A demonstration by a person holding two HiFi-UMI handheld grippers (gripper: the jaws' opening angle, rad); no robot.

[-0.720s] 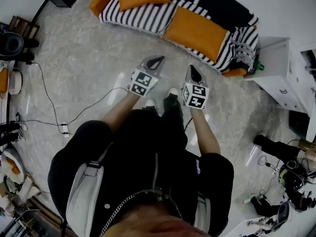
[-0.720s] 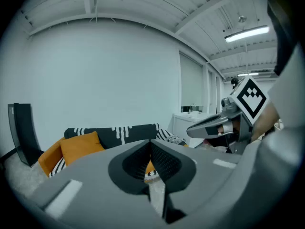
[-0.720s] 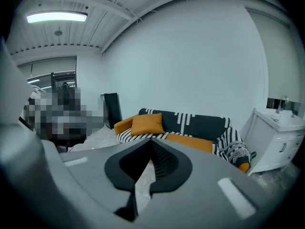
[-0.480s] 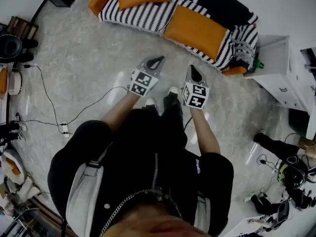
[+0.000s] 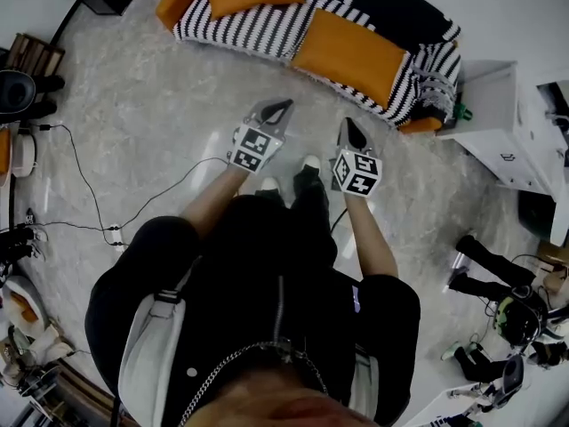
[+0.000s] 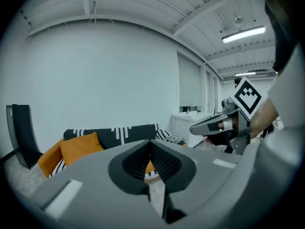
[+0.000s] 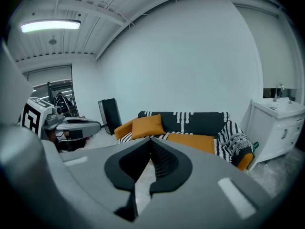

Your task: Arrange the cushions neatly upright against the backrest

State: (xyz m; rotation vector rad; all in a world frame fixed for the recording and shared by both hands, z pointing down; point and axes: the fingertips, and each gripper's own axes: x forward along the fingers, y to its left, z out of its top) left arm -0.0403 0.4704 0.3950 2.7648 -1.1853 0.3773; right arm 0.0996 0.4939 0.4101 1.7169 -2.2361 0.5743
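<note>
I held both tools out over the floor (image 5: 151, 123), side by side and tipped a little downward, with nothing in either. My left tool (image 5: 284, 106) was clenched, its dark pads pressed together on empty air, and my right tool (image 5: 348, 124) was clenched the same way, just beside it. In the left gripper view the right tool showed off to the right of my left tool's tips, level with them and apart from them.

The sofa (image 5: 258, 29) stood ahead of both tools, well apart from them across bare floor. One orange cushion (image 7: 147, 125) sat ahead and to the left of my right tool, at the sofa's left end, propped at a tilt near the black-and-white backrest (image 7: 190, 118). The other orange cushion (image 7: 190, 141) lay flat on the striped seat, straight ahead of my right tool and a little to its right. A white cabinet (image 7: 279, 128) stood to the right of that tool, just beyond the sofa's right end. A thin cable (image 5: 89, 185) trailed over the floor to the left of my left tool.
</note>
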